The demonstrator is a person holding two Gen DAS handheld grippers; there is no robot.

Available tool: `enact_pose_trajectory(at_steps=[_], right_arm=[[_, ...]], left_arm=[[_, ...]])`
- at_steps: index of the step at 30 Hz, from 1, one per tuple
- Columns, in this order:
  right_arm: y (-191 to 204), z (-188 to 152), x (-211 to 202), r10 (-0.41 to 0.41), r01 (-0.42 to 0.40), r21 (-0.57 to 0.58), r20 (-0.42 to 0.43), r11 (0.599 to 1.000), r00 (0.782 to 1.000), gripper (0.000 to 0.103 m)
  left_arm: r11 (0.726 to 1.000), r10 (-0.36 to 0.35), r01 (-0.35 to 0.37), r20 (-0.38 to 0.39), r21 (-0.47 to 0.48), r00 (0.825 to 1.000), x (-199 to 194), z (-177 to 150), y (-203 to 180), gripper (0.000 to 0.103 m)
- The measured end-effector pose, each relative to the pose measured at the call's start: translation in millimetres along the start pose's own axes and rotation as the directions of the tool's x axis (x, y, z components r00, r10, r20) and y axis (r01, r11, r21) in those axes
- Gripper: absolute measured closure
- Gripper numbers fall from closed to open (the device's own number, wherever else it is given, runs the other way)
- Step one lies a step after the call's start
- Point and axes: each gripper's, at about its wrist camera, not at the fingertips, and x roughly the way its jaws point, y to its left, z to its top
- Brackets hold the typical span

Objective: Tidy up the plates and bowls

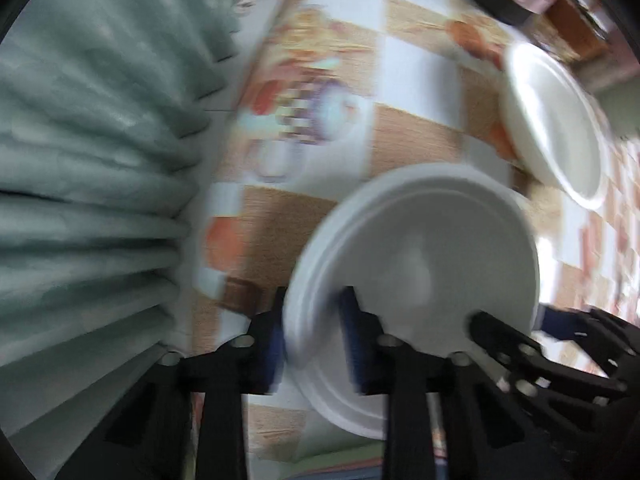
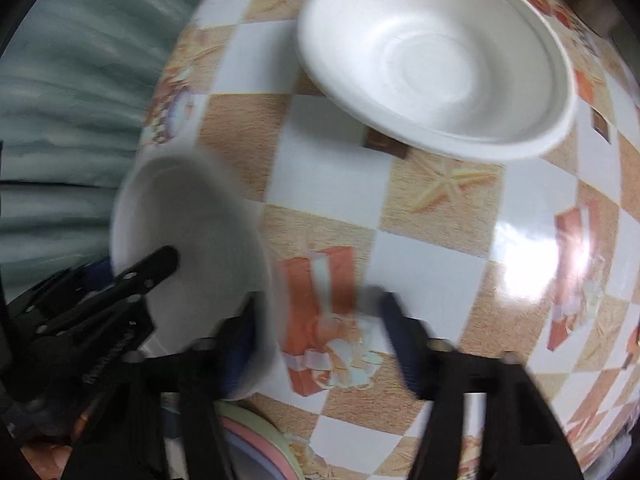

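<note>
On checkered table (image 1: 416, 92), L tool (image 1: 312, 336) pinches bowl (image 1: 420, 256) rim.

Both views bright but heavily motion-blurred, esp. near the fingers; strong glare on tablecloth (image 2: 532, 264) right of right gripper (image 2: 320, 316); fisheye bends edges, dark corners.

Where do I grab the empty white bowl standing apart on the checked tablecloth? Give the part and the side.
Pinch the bowl by its rim at the near edge, coming from above, one jaw inside, one outside. It sits upright, mouth up, likely too wide to span, and its thin flared rim stands clear of the tablecloth.
</note>
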Motion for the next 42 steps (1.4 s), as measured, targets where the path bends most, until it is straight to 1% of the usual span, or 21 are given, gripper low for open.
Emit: enact_pose_trajectory(at_steps=[1,2,4,6,9,13,17,19,22,24,25,29,30,32,34,36,38,39,40,42], right_arm=[[10.4,-4.7,7.3,0.005,-0.005,0.003,-0.013,1.0,1.0,0.085],[7.8,-6.7,8.0,0.005,-0.005,0.013,-0.012,1.0,1.0,0.085],[1.2,-12.4,3.5,0.023,-0.023,0.032,-0.016,0.999,1.0,0.085],[-8.6,-23.8,2.8,0.038,-0.037,0.025,-0.028,0.999,0.999,0.085],[-24.0,-42.6,-0.1,0.027,-0.027,0.019,-0.035,0.999,0.999,0.084],[-53.6,-75.7,-1.8,0.027,-0.023,0.062,-0.056,0.998,0.998,0.084],[-78.1,-109.5,1.3,-0.002,0.008,0.085,-0.072,0.996,0.997,0.081],[-89.1,-126.0,2.8,-0.004,0.012,0.105,-0.076,0.994,0.997,0.08],[-109.7,-153.6,2.4,0.012,0.001,0.16,-0.083,0.987,0.996,0.08],[-124.4,-176.7,1.6,0.019,-0.001,0.196,-0.093,0.981,0.995,0.08],[-129.2,-182.6,2.0,0.019,0.001,0.206,-0.096,0.979,0.995,0.08],[-151.1,-222.0,-1.1,0.003,0.025,0.24,-0.115,0.97,0.993,0.08],[-156.5,-230.7,-1.6,-0.001,0.03,0.249,-0.117,0.968,0.993,0.08],[-167.9,-245.7,-2.3,-0.008,0.04,0.277,-0.116,0.96,0.993,0.08],[-177.5,-257.5,-4.6,-0.012,0.046,0.306,-0.11,0.951,0.994,0.08],[-189.0,-264.1,-6.7,-0.009,0.041,0.338,-0.097,0.94,0.995,0.08],[-200.9,-272.3,-8.4,-0.006,0.035,0.362,-0.081,0.932,0.997,0.08],[-204.2,-273.7,-9.9,-0.009,0.036,0.367,-0.075,0.929,0.997,0.079],[-210.1,-285.1,-12.6,-0.011,0.035,0.376,-0.068,0.926,0.998,0.079],[-218.2,-287.7,-17.6,-0.014,0.035,0.391,-0.055,0.92,0.998,0.079]], left_arm=[[1.0,0.005,-0.005,0.001,0.016,1.0,-1.2,-1.3,-4.9,0.08],[0.999,0.023,-0.023,0.007,0.034,1.0,-2.1,-2.8,-9.8,0.08],[0.999,0.023,-0.023,0.003,0.047,1.0,-3.3,-8.1,-17.5,0.08],[0.997,0.027,-0.027,0.001,0.074,1.0,-3.9,-13.7,-27.4,0.08],[0.99,0.039,-0.038,-0.001,0.133,0.999,-6.3,-31.4,-52.1,0.08],[0.978,0.054,-0.05,-0.016,0.202,0.998,-4.6,-57.5,-87.8,0.08],[0.956,0.08,-0.067,-0.033,0.286,0.996,-2.1,-90.7,-125.9,0.08],[0.948,0.092,-0.074,-0.042,0.31,0.995,-0.7,-105.2,-141.9,0.08],[0.941,0.082,-0.059,-0.056,0.332,0.995,1.1,-122.6,-162.1,0.08],[0.927,0.083,-0.053,-0.064,0.372,0.994,4.1,-138.8,-181.5,0.08],[0.919,0.085,-0.052,-0.066,0.392,0.994,5.9,-145.7,-189.5,0.08],[0.872,0.088,-0.033,-0.088,0.489,0.992,12.3,-180.2,-224.8,0.076],[0.856,0.088,-0.029,-0.09,0.516,0.992,12.9,-189.7,-233.3,0.076],[0.836,0.086,-0.013,-0.106,0.549,0.991,15.4,-200.1,-246.9,0.075],[0.815,0.089,-0.003,-0.119,0.58,0.989,18.1,-207.2,-261.8,0.075],[0.788,0.095,-0.008,-0.108,0.615,0.99,16.8,-210.4,-280.5,0.075],[0.768,0.095,-0.011,-0.096,0.64,0.991,16.0,-209.6,-289.4,0.075],[0.764,0.094,-0.011,-0.094,0.646,0.991,15.8,-209.1,-295.8,0.075],[0.758,0.094,-0.011,-0.092,0.652,0.991,15.8,-208.6,-303.9,0.075],[0.75,0.096,-0.017,-0.082,0.661,0.992,12.7,-210.6,-331.8,0.075]])
